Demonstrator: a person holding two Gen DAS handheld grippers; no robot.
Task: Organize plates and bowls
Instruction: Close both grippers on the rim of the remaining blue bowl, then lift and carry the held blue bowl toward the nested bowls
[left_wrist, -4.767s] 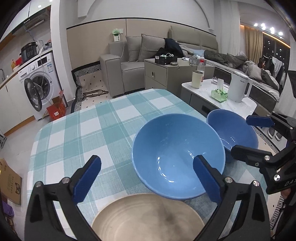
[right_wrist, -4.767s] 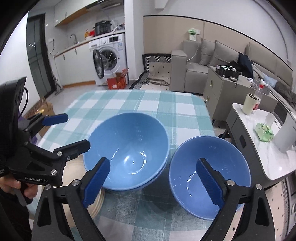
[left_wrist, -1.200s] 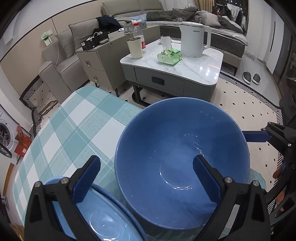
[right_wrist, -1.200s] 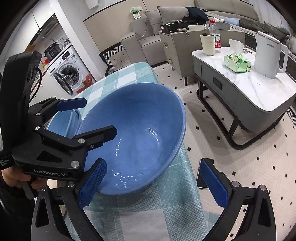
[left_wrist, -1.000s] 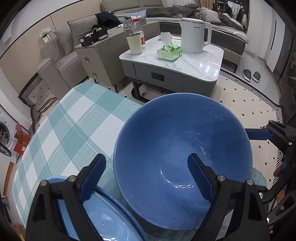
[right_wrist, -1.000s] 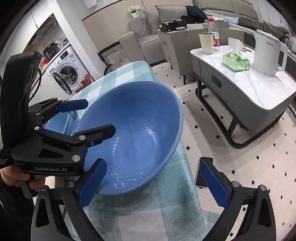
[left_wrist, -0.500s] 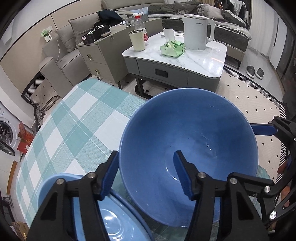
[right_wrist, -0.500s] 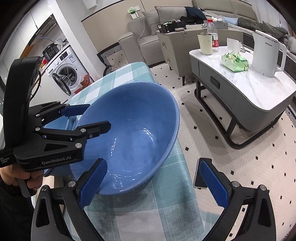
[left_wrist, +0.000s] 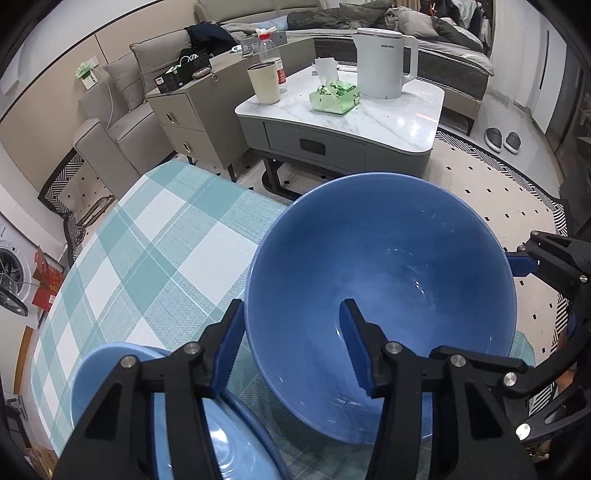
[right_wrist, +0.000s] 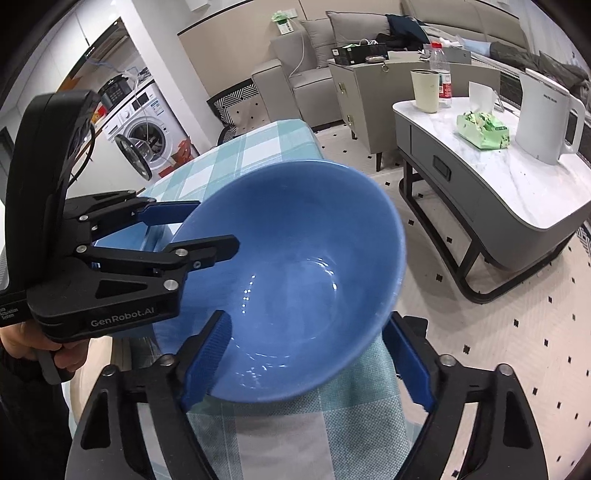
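Note:
A blue bowl stands tilted at the right corner of the checked table. My left gripper is shut on its near-left rim, one finger inside and one outside. A second blue bowl sits to its lower left. In the right wrist view the same bowl is tipped toward the table edge with the left gripper clamping its left rim. My right gripper is open, its fingers on either side of the bowl's near rim. A cream plate peeks out at the left.
The table corner ends just under the bowl, with patterned floor beyond. A marble coffee table holds a kettle, a cup and a tissue pack. A sofa and cabinet stand behind; a washing machine at far left.
My left gripper has closed from wide open onto the bowl's left rim, and the bowl has tilted up. My right gripper has moved in around the bowl's near rim and stays open.

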